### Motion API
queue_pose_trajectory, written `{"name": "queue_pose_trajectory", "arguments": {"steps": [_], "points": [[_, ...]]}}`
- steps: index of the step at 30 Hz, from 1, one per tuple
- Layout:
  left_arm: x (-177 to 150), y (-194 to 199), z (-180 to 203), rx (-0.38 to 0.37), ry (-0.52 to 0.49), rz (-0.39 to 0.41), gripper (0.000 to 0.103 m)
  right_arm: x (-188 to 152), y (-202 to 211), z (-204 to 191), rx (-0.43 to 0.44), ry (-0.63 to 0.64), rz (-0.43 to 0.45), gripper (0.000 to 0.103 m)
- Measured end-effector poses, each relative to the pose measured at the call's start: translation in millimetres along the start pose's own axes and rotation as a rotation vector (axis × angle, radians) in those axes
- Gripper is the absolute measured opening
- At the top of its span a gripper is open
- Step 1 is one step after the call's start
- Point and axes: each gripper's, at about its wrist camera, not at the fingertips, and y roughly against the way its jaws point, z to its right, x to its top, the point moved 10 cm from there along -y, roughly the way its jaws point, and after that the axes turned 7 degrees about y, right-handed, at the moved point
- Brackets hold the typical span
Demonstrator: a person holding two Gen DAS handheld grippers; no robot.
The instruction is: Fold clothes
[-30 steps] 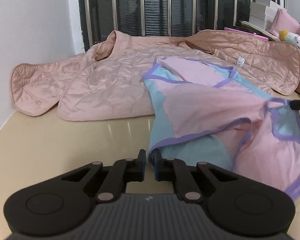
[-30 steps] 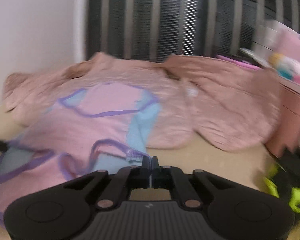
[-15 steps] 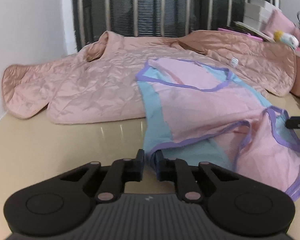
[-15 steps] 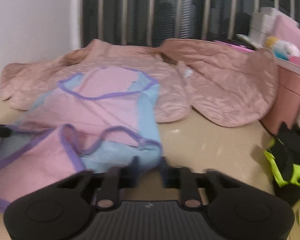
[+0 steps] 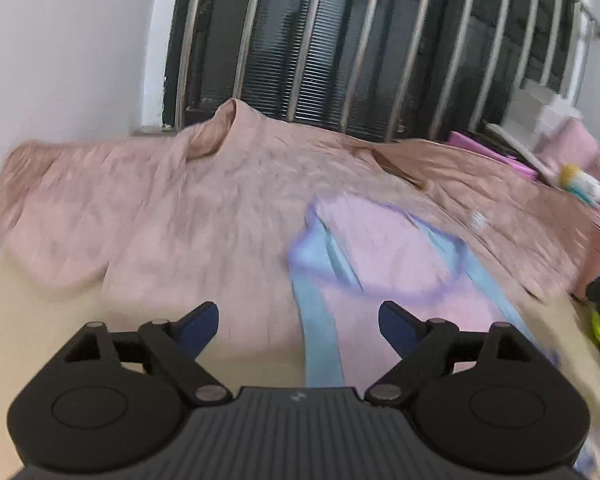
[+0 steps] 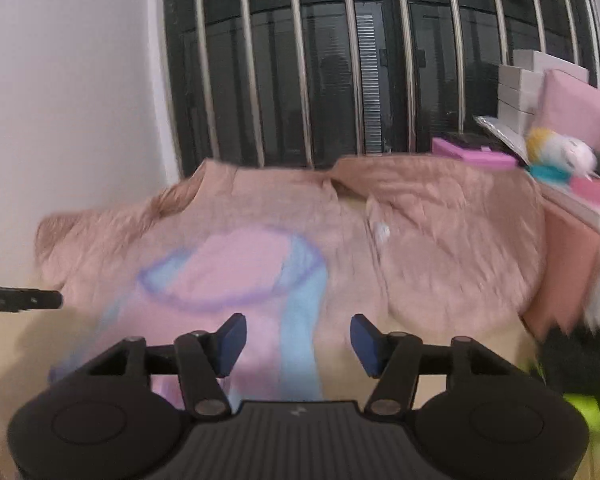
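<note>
The left claw (image 5: 298, 322) stands released, its blue-tipped fingers (image 5: 198, 326) spread wide with nothing between them. Just beyond it, the pink top (image 5: 400, 264), with blue side panels and purple trim, lies flat on the beige floor (image 5: 28, 320), its far end overlapping the pink quilted jacket (image 5: 204, 216) spread along the far side by the barred window (image 5: 340, 48). The right claw (image 6: 298, 340) is likewise released, hanging over the top's (image 6: 236, 280) near right edge. Right of the jacket (image 6: 452, 236), boxes (image 6: 520, 84) and a plush toy (image 6: 560, 152) sit on a shelf.
</note>
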Motion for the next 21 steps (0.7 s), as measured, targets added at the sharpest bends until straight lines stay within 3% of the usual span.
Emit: {"name": "queue_pose_trajectory", "arguments": {"steps": [2,7,10,11,13,14,15,18,21], "points": [[20.6,-45.0,10.9,0.012,-0.044,-0.055,0.089,24.3,-39.3,9.1,-0.004,-0.029,-0.009,0.057],[33.0,-141.1,17.2,0.156,-0.193,-0.166,0.09,43.1,-146.9,28.9,-0.032,-0.089,-0.136,0.056],[23.6,-159.2,11.5,0.082,-0.121,-0.201,0.089,32.6,-193.1,37.0,-0.064,-0.095,-0.217,0.056],[20.6,-160.7,8.4,0.058,-0.09,-0.198,0.084,27.8,-202.1,39.2,-0.081,-0.089,-0.231,0.056],[25.0,-158.2,-1.2,0.078,-0.047,-0.152,0.057,18.0,-216.4,39.3,-0.081,-0.086,-0.255,0.044],[27.0,-157.0,-6.9,0.086,-0.022,-0.134,0.021,13.8,-221.6,38.1,-0.074,-0.086,-0.261,0.012],[28.7,-156.2,-16.5,0.085,0.023,-0.132,0.003,11.7,-223.1,37.5,-0.076,-0.081,-0.257,0.005],[31.3,-155.4,-35.5,0.059,0.13,-0.127,0.002,11.0,-218.8,40.8,-0.111,-0.076,-0.243,0.004],[37.8,-152.5,-30.4,0.106,0.044,-0.08,0.006,11.9,-215.3,40.6,-0.152,-0.058,-0.23,0.006]]}}
